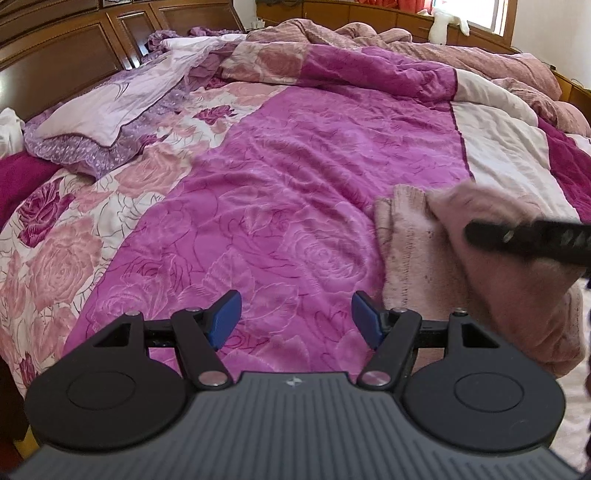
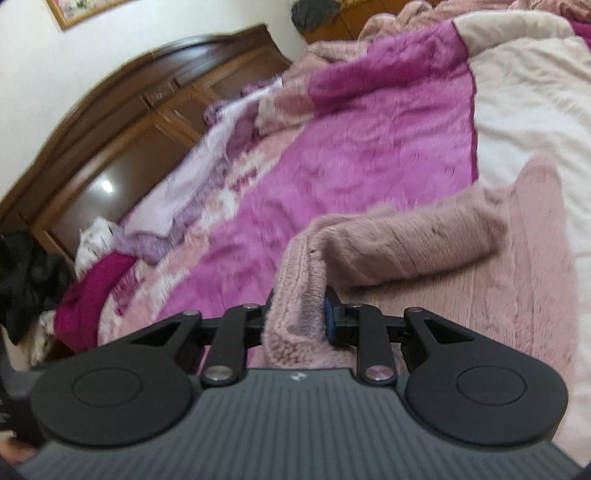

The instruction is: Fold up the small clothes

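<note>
wooden headboard, magenta floral bedspread, window

No readable text, labels, brands or numbers anywhere, small emblem on each gripper body illegible

The small knit garment is a pale dusty pink, fuzzy and ribbed, with darker flecks on it. It lies on a bedspread of bright magenta printed with outlined roses, bordered by a cream band with large pink and plum roses on one side and a plain off-white panel on the other. The pillow is lilac with a purple patterned frill, the headboard glossy brown wood, and both grippers, left and right, are black with blue pads.
</note>
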The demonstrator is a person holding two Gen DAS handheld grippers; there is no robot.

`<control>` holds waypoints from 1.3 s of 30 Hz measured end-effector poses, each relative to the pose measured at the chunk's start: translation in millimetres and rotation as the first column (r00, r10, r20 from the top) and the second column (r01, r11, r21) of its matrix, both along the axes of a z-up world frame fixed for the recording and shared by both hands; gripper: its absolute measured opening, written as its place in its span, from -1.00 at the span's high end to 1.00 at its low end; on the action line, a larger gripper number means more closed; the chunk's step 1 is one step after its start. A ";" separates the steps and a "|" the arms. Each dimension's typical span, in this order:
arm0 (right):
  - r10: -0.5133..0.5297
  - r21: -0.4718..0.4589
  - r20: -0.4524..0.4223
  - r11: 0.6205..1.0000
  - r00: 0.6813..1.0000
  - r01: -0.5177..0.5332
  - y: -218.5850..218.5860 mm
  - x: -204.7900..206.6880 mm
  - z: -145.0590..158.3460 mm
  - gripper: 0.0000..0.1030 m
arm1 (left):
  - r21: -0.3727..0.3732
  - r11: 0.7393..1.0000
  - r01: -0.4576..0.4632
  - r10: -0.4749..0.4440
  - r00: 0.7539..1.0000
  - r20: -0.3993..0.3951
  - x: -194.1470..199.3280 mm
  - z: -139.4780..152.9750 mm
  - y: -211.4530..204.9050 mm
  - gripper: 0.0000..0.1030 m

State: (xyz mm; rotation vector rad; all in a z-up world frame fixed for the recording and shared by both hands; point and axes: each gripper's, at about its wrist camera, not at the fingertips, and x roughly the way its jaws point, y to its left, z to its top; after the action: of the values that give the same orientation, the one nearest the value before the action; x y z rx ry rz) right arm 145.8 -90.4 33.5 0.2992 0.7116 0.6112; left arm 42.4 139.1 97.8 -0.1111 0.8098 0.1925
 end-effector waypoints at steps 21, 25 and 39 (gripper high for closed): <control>-0.040 0.123 -0.040 0.991 0.998 0.045 -33.0 -38.8 10.3 0.03 | 0.050 0.991 0.128 -0.131 0.988 0.075 20.1 36.0 -23.8 -0.41; -0.131 0.073 0.006 0.989 0.991 0.130 -60.8 -42.8 19.0 0.03 | 0.046 0.976 0.212 -0.216 0.972 0.093 30.0 43.6 -46.4 -0.41; -0.390 0.026 -0.004 0.920 0.921 0.390 -131.6 -30.3 -2.4 0.03 | 0.148 0.882 0.447 -0.449 0.893 -0.023 81.0 3.3 -120.7 -0.41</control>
State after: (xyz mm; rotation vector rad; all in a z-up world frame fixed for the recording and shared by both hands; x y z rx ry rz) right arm 115.5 -222.0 31.1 0.4522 0.6202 0.2395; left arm 123.4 18.4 101.0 0.2194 0.7853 -0.1879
